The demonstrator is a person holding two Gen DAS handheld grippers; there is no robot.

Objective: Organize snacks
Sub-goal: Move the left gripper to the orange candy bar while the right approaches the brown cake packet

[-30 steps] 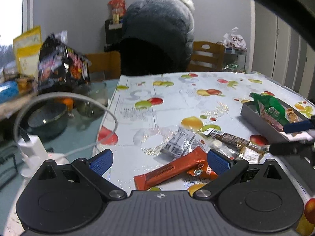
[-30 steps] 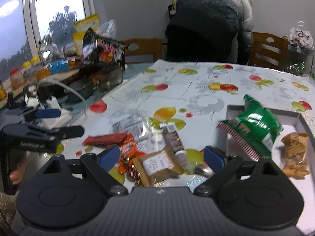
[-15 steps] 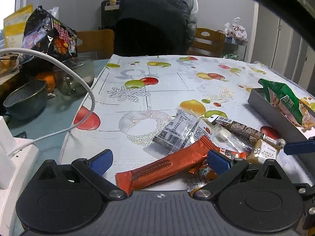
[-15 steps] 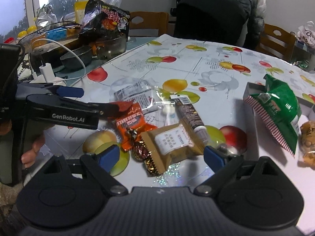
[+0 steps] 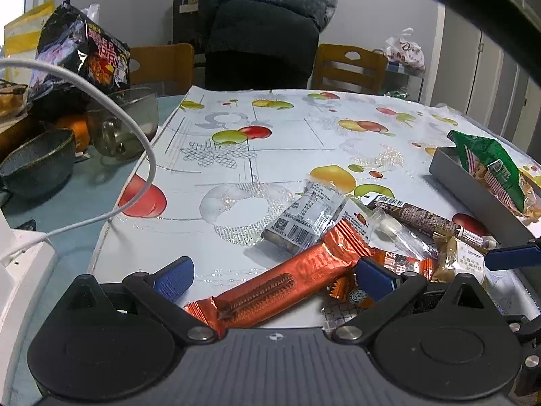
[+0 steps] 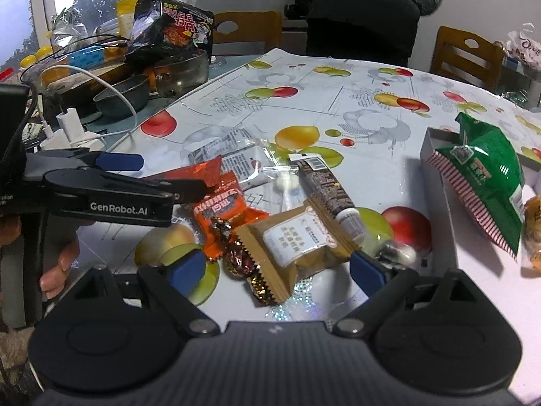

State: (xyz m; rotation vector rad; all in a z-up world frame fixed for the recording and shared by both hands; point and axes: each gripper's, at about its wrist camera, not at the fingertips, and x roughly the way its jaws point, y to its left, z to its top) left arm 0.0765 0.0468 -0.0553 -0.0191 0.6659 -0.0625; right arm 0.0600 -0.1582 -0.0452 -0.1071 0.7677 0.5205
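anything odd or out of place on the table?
Yes: the green snack bag hangs over the grey tray's rim, not lying flat inside it. The other snacks, including the orange wafer bar, lie heaped and overlapping beside the tray.

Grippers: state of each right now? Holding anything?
Left gripper: open, straddling the long orange wafer bar, not gripping.
Right gripper: open around the tan snack packet, nothing held.

Left wrist view: low over the surface [image 5: 287,142], close, facing along its fingers [image 5: 174,275] toward the far chairs. Right wrist view: same low height, facing the same way from further right. Shared: snack pile [image 5: 338,237] [image 6: 270,209], grey tray [image 5: 473,186] [image 6: 436,169]. Right view catches the left gripper [image 6: 162,177] side-on.
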